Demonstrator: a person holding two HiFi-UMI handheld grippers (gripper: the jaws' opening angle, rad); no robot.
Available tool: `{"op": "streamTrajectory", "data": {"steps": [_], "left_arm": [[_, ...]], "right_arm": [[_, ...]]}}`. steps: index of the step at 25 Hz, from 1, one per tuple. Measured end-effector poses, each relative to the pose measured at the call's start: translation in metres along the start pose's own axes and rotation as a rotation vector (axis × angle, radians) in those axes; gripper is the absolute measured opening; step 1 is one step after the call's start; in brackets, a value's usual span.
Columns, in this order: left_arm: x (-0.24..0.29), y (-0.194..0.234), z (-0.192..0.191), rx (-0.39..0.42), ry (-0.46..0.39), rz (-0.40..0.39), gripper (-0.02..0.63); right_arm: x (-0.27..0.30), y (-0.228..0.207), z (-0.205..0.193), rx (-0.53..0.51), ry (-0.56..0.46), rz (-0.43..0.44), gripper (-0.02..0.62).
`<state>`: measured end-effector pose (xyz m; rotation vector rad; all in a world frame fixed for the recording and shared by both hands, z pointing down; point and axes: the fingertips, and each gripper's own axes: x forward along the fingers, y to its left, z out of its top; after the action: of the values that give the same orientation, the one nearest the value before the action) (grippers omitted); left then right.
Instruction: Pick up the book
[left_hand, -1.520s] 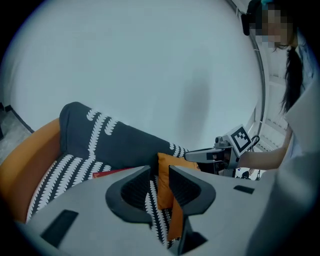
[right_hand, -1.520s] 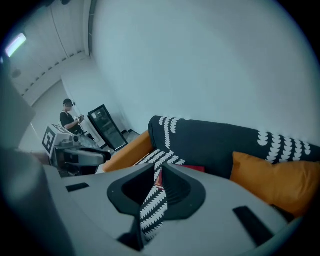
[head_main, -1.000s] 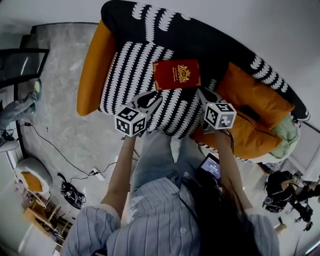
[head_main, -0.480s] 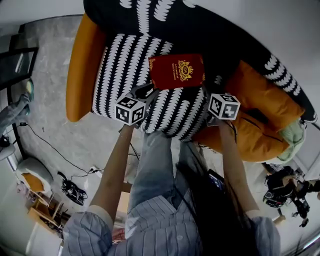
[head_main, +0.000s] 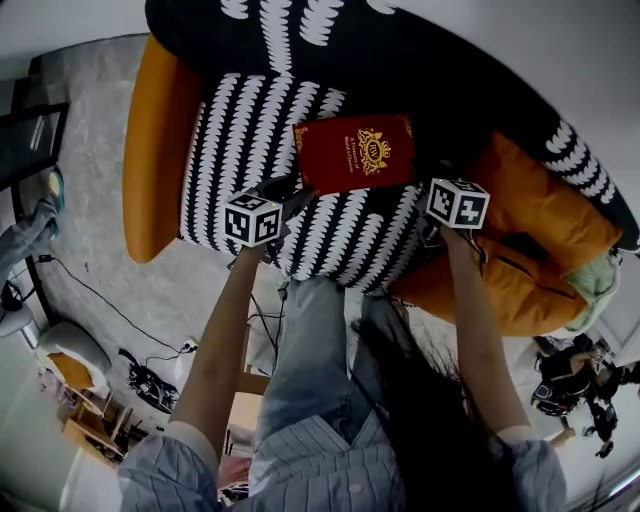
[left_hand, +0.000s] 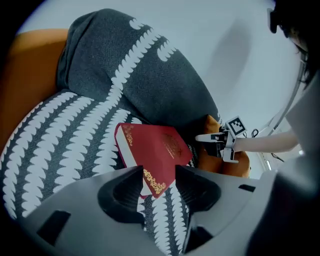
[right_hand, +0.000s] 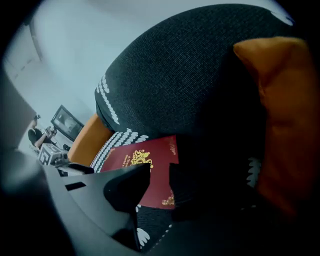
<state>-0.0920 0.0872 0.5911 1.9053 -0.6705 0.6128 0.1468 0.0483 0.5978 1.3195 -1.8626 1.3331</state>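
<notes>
Book (head_main: 355, 153), red with a gold crest, flat on the black-and-white patterned seat cushion (head_main: 240, 150), close to the dark backrest (head_main: 400, 60). Left gripper (head_main: 288, 196) at the book's near left corner; jaws spread, with that gilt corner showing in the gap; contact impossible to judge. Right gripper (head_main: 432, 196) at the book's right edge, just beside the orange cushion (head_main: 540, 230); jaws parted by a narrow gap, the right-hand one lost in shadow, red cover visible between. From the head view, right gripper's jaw tips mostly hidden under its marker cube (head_main: 458, 203). Backrest top cut off by the frame.
</notes>
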Motion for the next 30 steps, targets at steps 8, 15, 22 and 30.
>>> {"op": "streamTrajectory", "data": {"steps": [8, 15, 22, 30], "left_arm": [[0.012, -0.004, 0.008, -0.120, 0.034, -0.028, 0.209], [0.036, 0.024, 0.021, -0.179, 0.015, -0.037, 0.219], [0.022, 0.045, 0.023, -0.123, 0.068, -0.067, 0.229], [0.066, 0.032, -0.001, -0.203, 0.025, -0.020, 0.229]], "right_arm": [[0.001, -0.033, 0.022, 0.090, 0.047, -0.023, 0.195], [0.041, -0.050, 0.007, 0.096, 0.144, 0.012, 0.210], [0.053, -0.020, 0.009, 0.155, 0.131, 0.050, 0.210], [0.051, -0.055, -0.017, 0.385, 0.036, 0.099, 0.160]]}}
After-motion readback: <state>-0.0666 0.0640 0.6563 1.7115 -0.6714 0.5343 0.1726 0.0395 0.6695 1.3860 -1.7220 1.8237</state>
